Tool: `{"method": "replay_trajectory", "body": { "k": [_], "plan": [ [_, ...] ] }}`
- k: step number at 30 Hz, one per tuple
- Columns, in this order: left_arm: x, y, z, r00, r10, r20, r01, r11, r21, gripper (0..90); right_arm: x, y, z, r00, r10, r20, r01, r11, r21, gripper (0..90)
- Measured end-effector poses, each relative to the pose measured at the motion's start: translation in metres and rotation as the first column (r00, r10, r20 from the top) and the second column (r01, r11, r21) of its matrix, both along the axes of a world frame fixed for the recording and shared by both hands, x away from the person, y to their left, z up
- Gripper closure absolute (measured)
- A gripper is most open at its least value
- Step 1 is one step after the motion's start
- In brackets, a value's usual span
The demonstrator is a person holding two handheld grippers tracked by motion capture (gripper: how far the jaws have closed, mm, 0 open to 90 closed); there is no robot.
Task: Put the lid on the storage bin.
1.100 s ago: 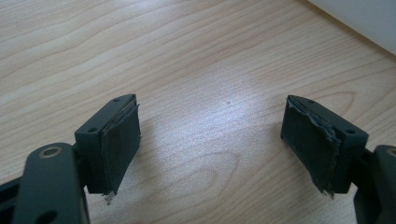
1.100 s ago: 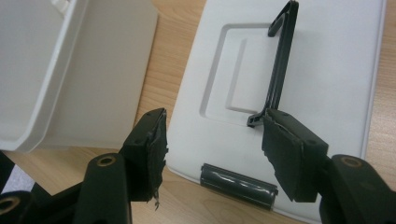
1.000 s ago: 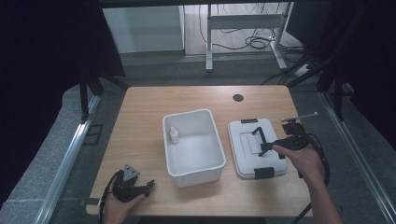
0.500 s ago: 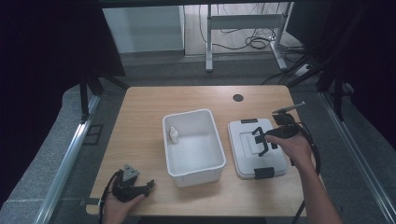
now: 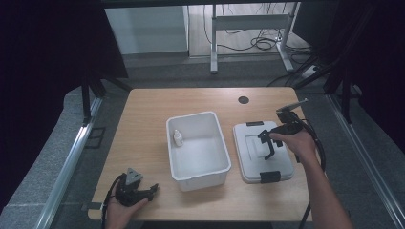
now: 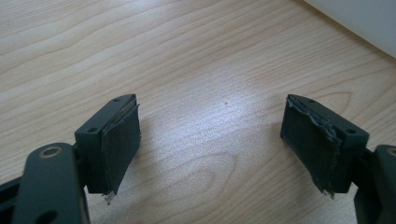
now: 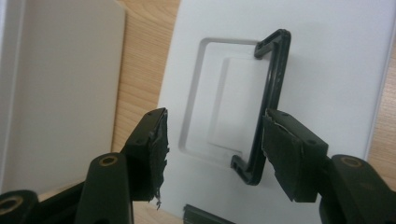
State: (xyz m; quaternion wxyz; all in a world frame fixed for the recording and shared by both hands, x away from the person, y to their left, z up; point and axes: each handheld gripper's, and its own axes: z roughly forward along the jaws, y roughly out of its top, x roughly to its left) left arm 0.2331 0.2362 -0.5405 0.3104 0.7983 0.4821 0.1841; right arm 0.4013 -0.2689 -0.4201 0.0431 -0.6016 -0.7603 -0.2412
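On the table [image 5: 143, 124] I count one white bin [image 5: 198, 150], one small bottle [image 5: 177, 138], one lid [image 5: 261, 151], and two grippers, left [image 5: 152, 189] and right [image 5: 266, 144].

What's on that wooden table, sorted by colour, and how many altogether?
White: 3 (open bin, small bottle inside it, lid)
Black: 3 (lid's handle, left hand-held gripper, right hand-held gripper)
Total: 6

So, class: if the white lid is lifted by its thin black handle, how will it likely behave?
The lid looks like a flat plastic panel, so probably stiff and light. The handle is a thin hinged bail, so the lid may swing or tilt beneath the right gripper.
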Motion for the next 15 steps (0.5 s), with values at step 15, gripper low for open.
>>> {"method": "replay_trajectory", "body": {
  "k": [15],
  "plan": [
    [0.001,0.0,0.0,1.0,-0.004,-0.003,0.004,1.0,-0.006,19.9,0.028,-0.01,-0.019,0.9967,-0.036,-0.073,0.036,0.9993,0.001,51.2]
  ]
}}
